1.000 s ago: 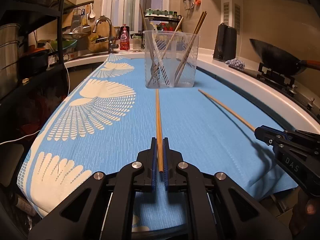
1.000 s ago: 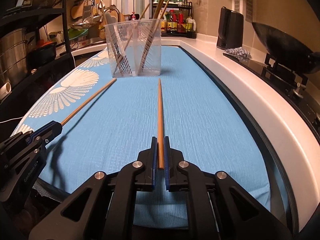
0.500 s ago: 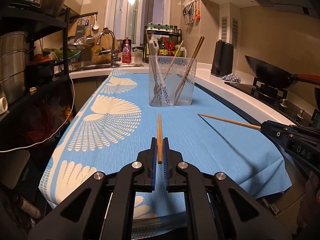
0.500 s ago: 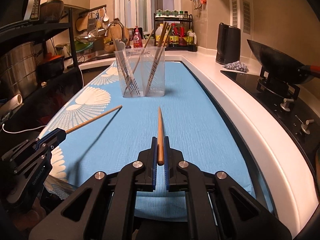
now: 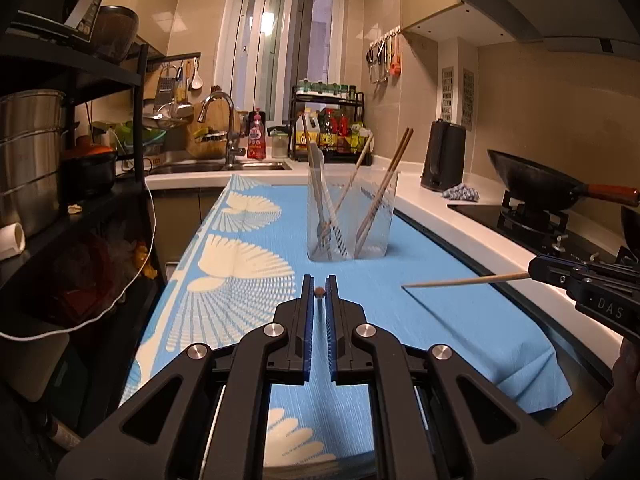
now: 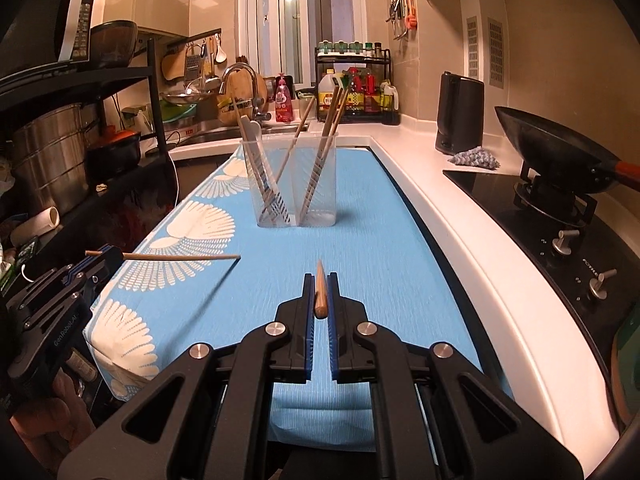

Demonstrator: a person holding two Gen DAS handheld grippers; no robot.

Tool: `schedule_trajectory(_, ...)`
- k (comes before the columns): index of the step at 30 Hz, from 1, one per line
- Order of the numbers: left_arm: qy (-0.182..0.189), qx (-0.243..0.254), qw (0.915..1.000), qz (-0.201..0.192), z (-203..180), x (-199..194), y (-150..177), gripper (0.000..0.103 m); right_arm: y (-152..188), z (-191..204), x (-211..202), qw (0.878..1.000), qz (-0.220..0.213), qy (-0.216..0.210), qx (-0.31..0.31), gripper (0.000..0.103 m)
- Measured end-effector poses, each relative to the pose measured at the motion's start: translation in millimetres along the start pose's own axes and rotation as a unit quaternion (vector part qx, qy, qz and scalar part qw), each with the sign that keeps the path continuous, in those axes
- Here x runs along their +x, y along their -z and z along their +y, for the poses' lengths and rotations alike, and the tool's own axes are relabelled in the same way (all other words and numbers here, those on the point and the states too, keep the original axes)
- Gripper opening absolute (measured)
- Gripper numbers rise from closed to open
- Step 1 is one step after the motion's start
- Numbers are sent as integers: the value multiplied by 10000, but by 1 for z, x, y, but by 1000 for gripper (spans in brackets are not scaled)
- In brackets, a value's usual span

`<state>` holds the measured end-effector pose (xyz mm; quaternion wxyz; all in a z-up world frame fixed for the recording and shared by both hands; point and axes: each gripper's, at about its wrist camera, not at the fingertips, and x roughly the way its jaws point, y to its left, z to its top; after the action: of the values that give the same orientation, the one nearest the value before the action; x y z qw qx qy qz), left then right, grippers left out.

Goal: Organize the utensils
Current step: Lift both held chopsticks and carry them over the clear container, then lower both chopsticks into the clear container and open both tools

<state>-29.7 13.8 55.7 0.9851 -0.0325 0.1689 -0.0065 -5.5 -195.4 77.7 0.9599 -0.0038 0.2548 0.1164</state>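
Observation:
My left gripper point(image 5: 319, 292) is shut on a wooden chopstick point(image 5: 319, 291), seen end-on and pointing forward above the blue cloth point(image 5: 440, 304). My right gripper point(image 6: 320, 292) is shut on a second chopstick point(image 6: 320, 292), also lifted and foreshortened. Each shows in the other view: the right gripper's chopstick point(image 5: 460, 281) at the right, the left gripper's chopstick point(image 6: 180, 257) at the left. A clear plastic holder point(image 5: 352, 216) with several chopsticks and utensils stands upright ahead on the cloth; it also shows in the right wrist view point(image 6: 294, 184).
A wok point(image 6: 560, 152) sits on the stove at the right. A black kettle point(image 6: 458, 114) and a spice rack point(image 6: 356, 88) stand at the back. A sink with faucet point(image 5: 220, 132) is at the back left, and a black shelf with pots point(image 5: 36, 160) at the left.
Both grippers have lifted their chopsticks off the cloth and raised them level, so each chopstick now points forward. Both views sit higher above the counter.

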Motion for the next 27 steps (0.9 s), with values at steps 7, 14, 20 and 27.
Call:
schedule_trajectory(7,68,-44,9999,-114,8,4,-26,6,-24,1,-1,9999,-96,-92,77,6)
schedule_trajectory(14,141,-43,9998,-164,11,11,-55,6,-53,2,1,9996,-179,-200,87,6)
schedule_trajectory(20,138,-129,9997,-131,15,20,-81,6,-89,2,9,9991,-109,-399,44,6)
schedule_trajectory(27,236,-360,9990,150,22,42,-111,6,-135,-2,26,9977,67,-665,83,6)
